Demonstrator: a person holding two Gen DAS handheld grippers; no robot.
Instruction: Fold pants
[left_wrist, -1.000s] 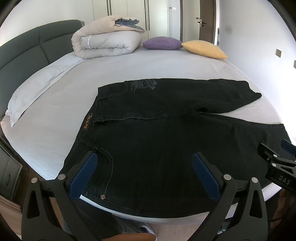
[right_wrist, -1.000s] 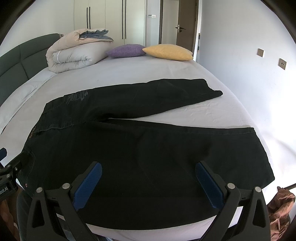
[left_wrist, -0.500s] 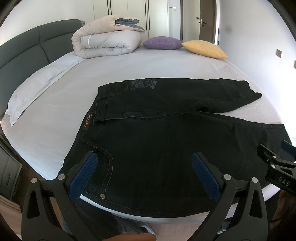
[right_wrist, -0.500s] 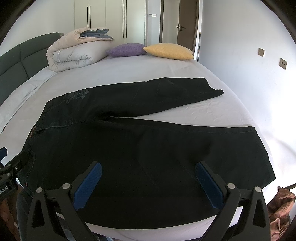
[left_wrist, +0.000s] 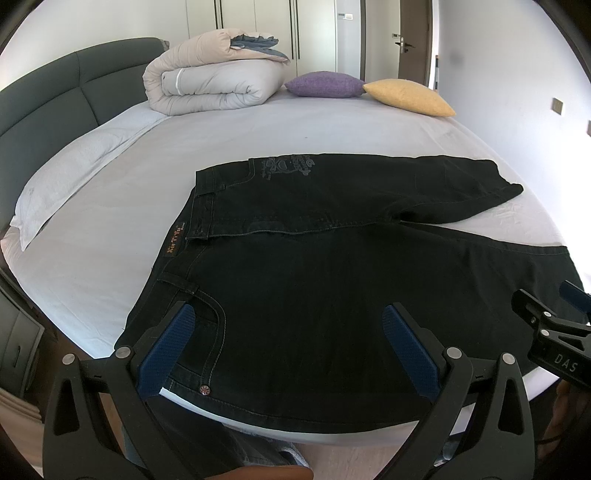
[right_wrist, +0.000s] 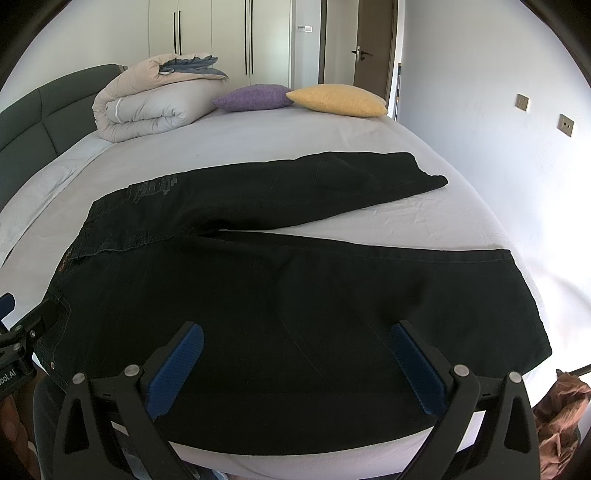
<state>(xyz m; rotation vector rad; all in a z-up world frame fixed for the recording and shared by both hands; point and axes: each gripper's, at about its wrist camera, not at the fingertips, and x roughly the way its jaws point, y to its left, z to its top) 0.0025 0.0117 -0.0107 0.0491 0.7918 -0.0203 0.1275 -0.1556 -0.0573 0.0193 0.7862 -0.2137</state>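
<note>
Black jeans (left_wrist: 314, 280) (right_wrist: 295, 288) lie spread flat near the front edge of a bed, waistband to the left, both legs running right and splayed apart. The far leg (right_wrist: 332, 188) angles toward the back right. My left gripper (left_wrist: 290, 332) hovers open above the waist and front pocket area, nothing between its blue pads. Over the near leg my right gripper (right_wrist: 295, 354) also stands open and empty. Each gripper shows at the edge of the other's view, the right one (left_wrist: 554, 332) and the left one (right_wrist: 18, 339).
The bed sheet (left_wrist: 295, 129) is pale grey. A rolled duvet (left_wrist: 214, 85), a purple cushion (left_wrist: 325, 84) and a yellow cushion (left_wrist: 408, 96) sit at the back. A dark headboard (left_wrist: 55, 99) and white pillow (left_wrist: 74, 170) lie left. Brown cloth (right_wrist: 561, 417) sits low right.
Both grippers have risen or tilted very slightly, so the scene sits a little lower in view. The jeans have not moved.
</note>
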